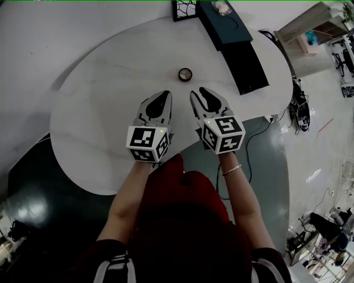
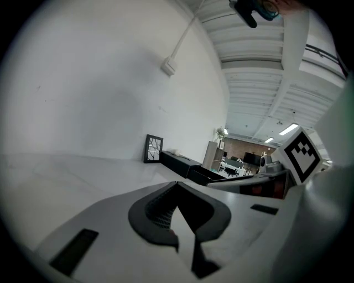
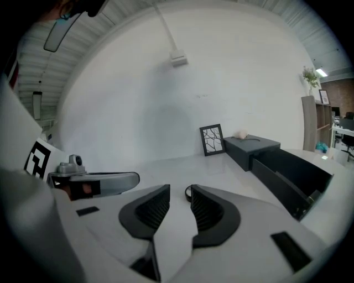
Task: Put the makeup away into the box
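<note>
1. Left tongs (image 2: pixel 177 185): the pads are pressed together at the tips with nothing between them. They hover over the white surface (image 1: pixel 105 105), just left of centre in the head view.
2. Right tongs (image 3: pixel 180 189): the pads are apart with a clear gap, and nothing is clamped. They sit side by side with the left pair, near each other but not touching as far as I can see.
3. The makeup is a small round compact (image 1: pixel 185 73), lying flat on the surface a bit above both tong tips in the head view, roughly between them. In the right gripper view it peeks out just past the gap, beyond the tips and not inside them.
4. The dark box (image 1: pixel 224 26) is at the top of the head view, right of centre, well apart from the compact. Its drawer (image 1: pixel 249 69) is pulled out toward the right edge of the surface, and it looks empty from what I can see.
5. Some small pale thing (image 1: pixel 223 6) rests on top of the box, but I can't tell what it is.
6. A little framed picture (image 1: pixel 184 8) stands upright just left of the box.
</note>
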`<state>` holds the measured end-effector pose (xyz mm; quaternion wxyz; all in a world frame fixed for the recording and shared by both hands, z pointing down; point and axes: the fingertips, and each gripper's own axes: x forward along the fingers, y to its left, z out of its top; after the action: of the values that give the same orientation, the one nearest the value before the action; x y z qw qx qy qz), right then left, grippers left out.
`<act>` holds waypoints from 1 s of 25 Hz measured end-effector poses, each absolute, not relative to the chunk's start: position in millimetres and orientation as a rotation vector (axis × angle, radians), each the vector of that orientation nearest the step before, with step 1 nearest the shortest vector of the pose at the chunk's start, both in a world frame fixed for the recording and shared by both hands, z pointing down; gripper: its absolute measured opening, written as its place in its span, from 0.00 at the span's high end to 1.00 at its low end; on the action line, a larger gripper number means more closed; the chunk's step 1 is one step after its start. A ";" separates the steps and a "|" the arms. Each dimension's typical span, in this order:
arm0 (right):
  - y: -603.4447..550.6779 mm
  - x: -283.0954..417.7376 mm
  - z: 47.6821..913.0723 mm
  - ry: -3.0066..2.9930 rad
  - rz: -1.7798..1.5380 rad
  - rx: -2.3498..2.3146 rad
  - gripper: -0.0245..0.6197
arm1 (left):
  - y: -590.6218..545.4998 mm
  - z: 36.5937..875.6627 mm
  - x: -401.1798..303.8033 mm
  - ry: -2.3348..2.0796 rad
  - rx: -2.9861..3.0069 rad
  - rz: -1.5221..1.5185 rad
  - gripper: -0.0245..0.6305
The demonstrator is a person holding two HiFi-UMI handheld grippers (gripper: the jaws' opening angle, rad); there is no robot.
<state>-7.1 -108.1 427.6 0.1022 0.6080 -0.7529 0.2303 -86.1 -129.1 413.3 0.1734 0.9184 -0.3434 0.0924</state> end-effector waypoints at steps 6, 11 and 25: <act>-133.7 -12.5 441.3 -2.209 0.664 1.740 0.75 | -141.5 424.1 -90.8 -0.986 2.585 0.288 0.93; -150.7 -11.8 452.8 -2.171 0.663 1.711 0.70 | -151.5 430.7 -91.8 -0.994 2.570 0.297 0.93; -176.1 -8.6 479.6 -2.073 0.643 1.663 0.62 | -166.7 448.9 -92.1 -0.988 2.525 0.311 0.93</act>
<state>-8.6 -176.1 479.6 0.2023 0.5957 -0.7424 0.2303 -92.1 -166.7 448.9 0.2047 0.9056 -0.3542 0.1117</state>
